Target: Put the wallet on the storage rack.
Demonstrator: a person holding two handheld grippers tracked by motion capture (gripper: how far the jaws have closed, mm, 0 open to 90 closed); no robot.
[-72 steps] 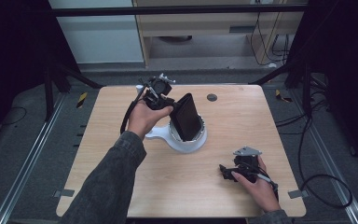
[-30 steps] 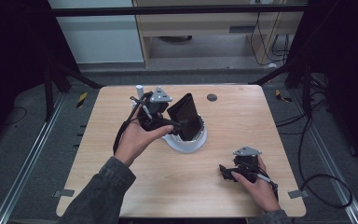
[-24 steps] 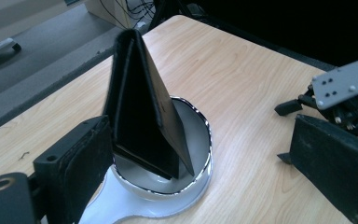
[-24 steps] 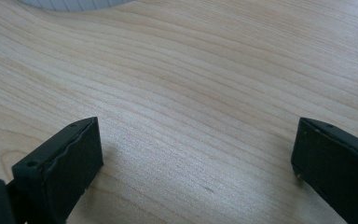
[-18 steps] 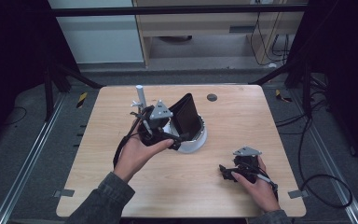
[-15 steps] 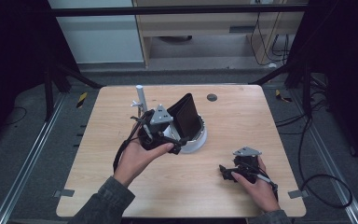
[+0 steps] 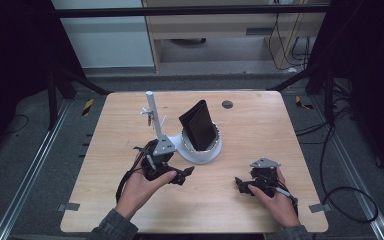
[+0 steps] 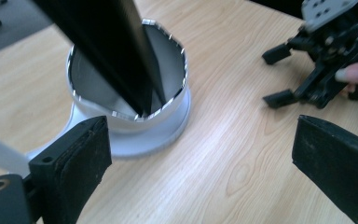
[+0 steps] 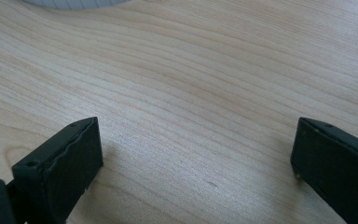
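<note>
Wallet upright in holder (left claw empty).

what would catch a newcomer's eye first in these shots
Most striking is the black wallet standing tilted in the white round holder at the middle of the wooden table, with a thin white post rising beside it. Nearer the person, the left gripper and the right gripper rest on the table, jaws open.
</note>
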